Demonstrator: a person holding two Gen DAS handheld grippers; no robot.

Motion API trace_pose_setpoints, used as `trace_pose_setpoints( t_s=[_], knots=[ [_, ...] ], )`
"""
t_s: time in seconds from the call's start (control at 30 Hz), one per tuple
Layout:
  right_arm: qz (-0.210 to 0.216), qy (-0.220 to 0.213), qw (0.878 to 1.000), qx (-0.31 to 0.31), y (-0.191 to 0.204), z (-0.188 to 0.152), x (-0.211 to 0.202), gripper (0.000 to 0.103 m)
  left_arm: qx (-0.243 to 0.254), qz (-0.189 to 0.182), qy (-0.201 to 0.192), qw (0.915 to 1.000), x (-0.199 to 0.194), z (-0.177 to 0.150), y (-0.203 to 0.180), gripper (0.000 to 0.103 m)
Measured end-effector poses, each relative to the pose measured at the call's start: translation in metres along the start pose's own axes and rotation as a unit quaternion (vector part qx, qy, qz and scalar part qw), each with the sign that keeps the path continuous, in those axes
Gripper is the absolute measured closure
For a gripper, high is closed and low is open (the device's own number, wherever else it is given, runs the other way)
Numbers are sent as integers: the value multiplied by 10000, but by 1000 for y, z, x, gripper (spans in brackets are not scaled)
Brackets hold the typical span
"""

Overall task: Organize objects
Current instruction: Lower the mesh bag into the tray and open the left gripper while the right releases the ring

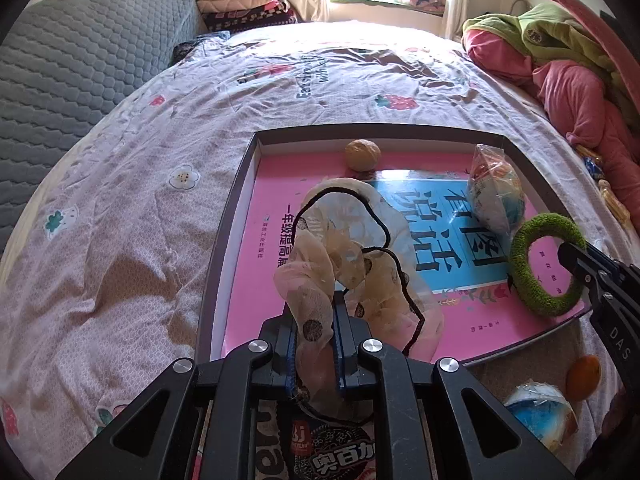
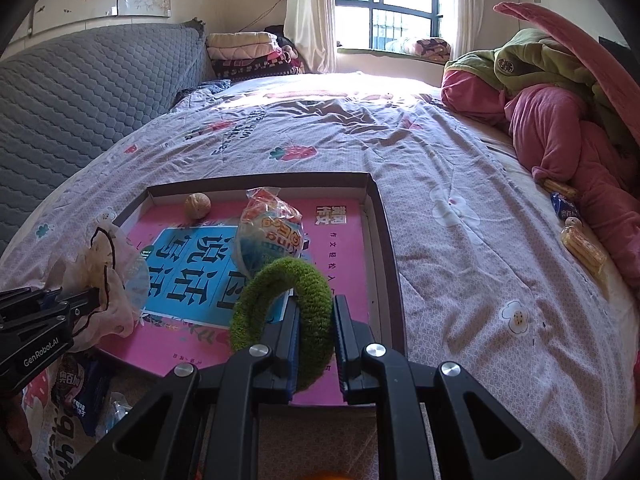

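Drop-off step, we reckon: our left claw (image 1: 314,320) is clamped on the sheer scrunchie (image 1: 352,256), our right claw (image 2: 316,334) on the green ring (image 2: 280,300), both over the box (image 1: 224,236) on the bed (image 1: 140,168). Next we lower and let go, clear of the walnut (image 1: 362,155) at 12 o'clock.

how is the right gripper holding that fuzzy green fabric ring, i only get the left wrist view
Observer: The right gripper has both fingers shut on the fuzzy green fabric ring's near arc. The rest of the hoop rises over the shallow dark-rimmed cardboard box.
Operator: what's on the bed right of the box
Observer: Yellow plastic snack packets and a small blue packet lie beside the pink fleece garment, apart from the box.
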State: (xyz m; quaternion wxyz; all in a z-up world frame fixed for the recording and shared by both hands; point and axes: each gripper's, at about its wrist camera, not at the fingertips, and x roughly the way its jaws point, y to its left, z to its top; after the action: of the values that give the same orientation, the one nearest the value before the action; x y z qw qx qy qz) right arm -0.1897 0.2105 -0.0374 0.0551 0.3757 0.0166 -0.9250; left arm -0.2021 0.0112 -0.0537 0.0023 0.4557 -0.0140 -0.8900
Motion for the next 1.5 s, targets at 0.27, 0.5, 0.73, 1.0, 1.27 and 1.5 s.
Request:
trace_pose_setpoints(
  t_s=[0.27,0.5,0.73,1.0,1.27,1.5],
  knots=[
    [-89,129,9998,134,-6,-2,5,87,-88,-33,99,9999,7,0,1,87],
    [-78,166,9997,191,-8,-2,4,87,-81,7,107,9999,8,0,2,87],
    [-100,186,9993,300,-13,-1,2,84,-103,0,57,9999,5,1,4,87],
    [-152,136,9991,368,-16,1,0,70,-128,-47,54,9999,2,2,3,85],
    [-105,65,9986,505,-20,2,-4,70,-250,-84,-46,9996,-3,5,8,74],
    [-25,-63,9981,605,-23,4,-11,69,-336,-232,-280,9988,-15,7,9,56]
  ],
)
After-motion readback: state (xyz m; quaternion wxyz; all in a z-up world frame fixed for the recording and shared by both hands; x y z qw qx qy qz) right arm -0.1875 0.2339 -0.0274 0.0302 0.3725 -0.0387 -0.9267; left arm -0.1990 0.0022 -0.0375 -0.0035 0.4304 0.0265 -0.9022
